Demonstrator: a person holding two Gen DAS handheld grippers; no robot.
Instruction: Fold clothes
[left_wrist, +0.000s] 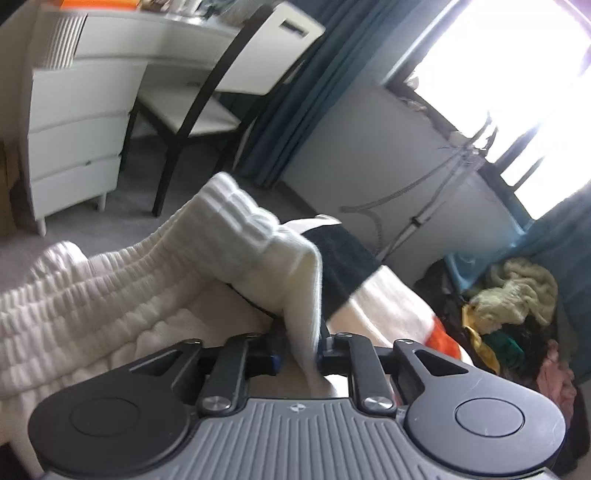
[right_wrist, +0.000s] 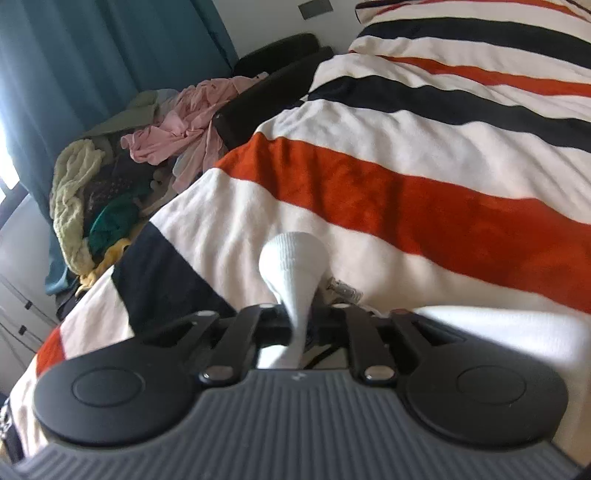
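Observation:
A white ribbed knit garment (left_wrist: 236, 221) rises in a fold in front of my left gripper (left_wrist: 301, 354), and its hem runs down between the jaws, which are shut on it. The rest of the knit spreads over the bed at the left. In the right wrist view a bunched tip of the same white knit (right_wrist: 293, 254) sticks up above my right gripper (right_wrist: 300, 325), pinched to a narrow neck between the jaws. Under both lies a bedcover (right_wrist: 406, 192) striped white, orange and black. The fingertips are hidden by the fabric.
A pile of loose clothes (right_wrist: 122, 177), pink, green and yellow, lies beside the bed near teal curtains (right_wrist: 74, 55); it also shows as the pile (left_wrist: 517, 295). A white chair (left_wrist: 192, 110) and a white drawer unit (left_wrist: 74, 140) stand beyond the bed. The window (left_wrist: 517, 74) glares bright.

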